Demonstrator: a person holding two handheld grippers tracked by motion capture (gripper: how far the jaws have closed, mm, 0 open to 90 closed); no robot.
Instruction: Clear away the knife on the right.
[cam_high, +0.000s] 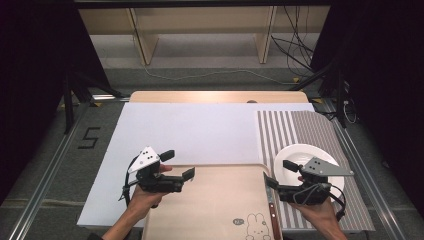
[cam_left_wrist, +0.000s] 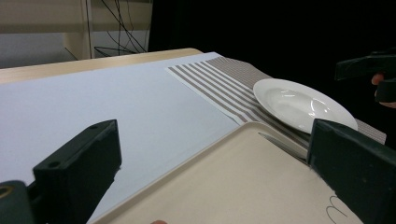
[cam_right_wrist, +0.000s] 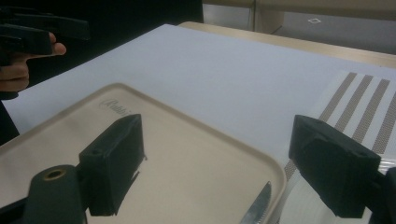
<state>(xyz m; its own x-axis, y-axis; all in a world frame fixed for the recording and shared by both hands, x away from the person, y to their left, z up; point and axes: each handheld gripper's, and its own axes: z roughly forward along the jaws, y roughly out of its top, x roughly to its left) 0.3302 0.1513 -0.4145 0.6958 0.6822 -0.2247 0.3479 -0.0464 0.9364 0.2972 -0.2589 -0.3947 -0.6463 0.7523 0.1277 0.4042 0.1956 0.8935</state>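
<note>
In the high view, the left tool (cam_high: 178, 165) hovers with its jaws wide apart and empty over the left rim of a beige tray (cam_high: 210, 200), while the right tool (cam_high: 278, 172), just as wide and empty, straddles the tray's right rim, where a knife (cam_high: 272, 210) lies, close by a white plate (cam_high: 299, 157) on a striped placemat (cam_high: 300, 127). The left gripper view looks between spread jaws across the tray (cam_left_wrist: 243, 172) to the plate (cam_left_wrist: 299, 103) just beyond it. In the right gripper view, the knife's blade tip (cam_right_wrist: 258, 210) rests on the tray's rim (cam_right_wrist: 196, 135) between the parted jaws, untouched by either.
</note>
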